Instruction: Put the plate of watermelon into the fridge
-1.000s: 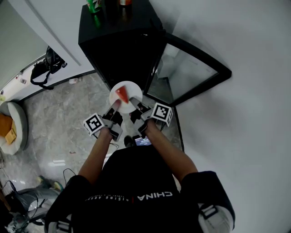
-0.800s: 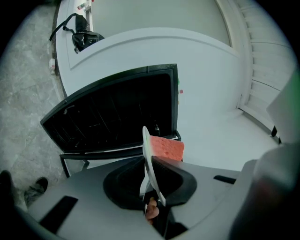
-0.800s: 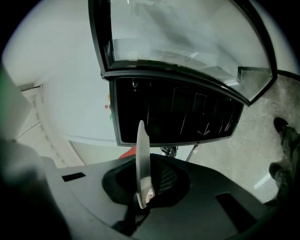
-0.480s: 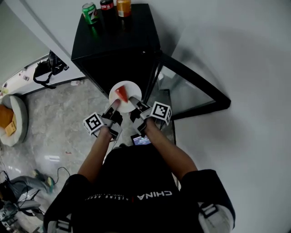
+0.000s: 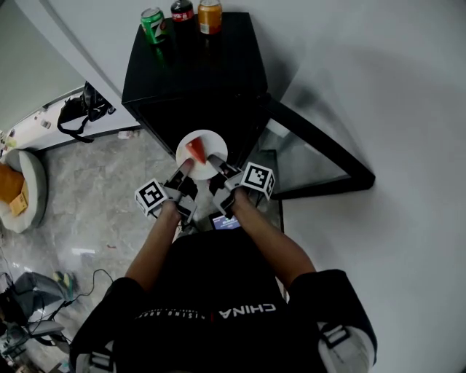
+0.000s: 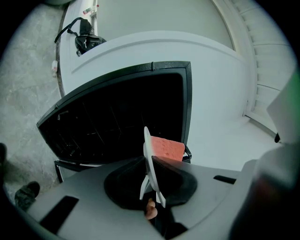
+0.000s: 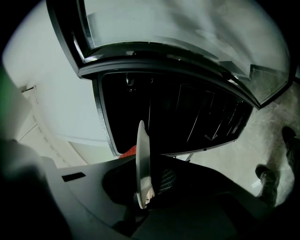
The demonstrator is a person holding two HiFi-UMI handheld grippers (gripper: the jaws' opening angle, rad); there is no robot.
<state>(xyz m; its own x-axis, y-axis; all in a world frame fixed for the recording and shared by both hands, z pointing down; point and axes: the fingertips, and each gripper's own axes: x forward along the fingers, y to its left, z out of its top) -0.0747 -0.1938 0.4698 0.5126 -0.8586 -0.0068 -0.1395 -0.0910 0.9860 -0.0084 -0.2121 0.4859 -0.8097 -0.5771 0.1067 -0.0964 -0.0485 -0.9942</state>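
A white plate [image 5: 211, 143] with a red watermelon wedge [image 5: 195, 150] hangs level in front of the open black fridge [image 5: 196, 73]. My left gripper [image 5: 184, 170] is shut on the plate's near left rim, and my right gripper [image 5: 217, 166] is shut on its near right rim. In the left gripper view the plate [image 6: 149, 157] stands edge-on between the jaws, the watermelon [image 6: 166, 148] to its right and the dark fridge interior [image 6: 117, 112] behind. The right gripper view shows the plate [image 7: 142, 159] edge-on before the wire shelves [image 7: 197, 117].
The fridge's glass door [image 5: 313, 156] swings open to the right. Three drink cans [image 5: 182, 13] stand on the fridge top. A black bag [image 5: 84, 109] and a round cushion [image 5: 22, 193] lie on the marble floor at left. White walls stand behind and at right.
The plate stays gripped on both sides. I have shifted in front of the fridge: its top and the cans now show fully, and the door sits lower right.
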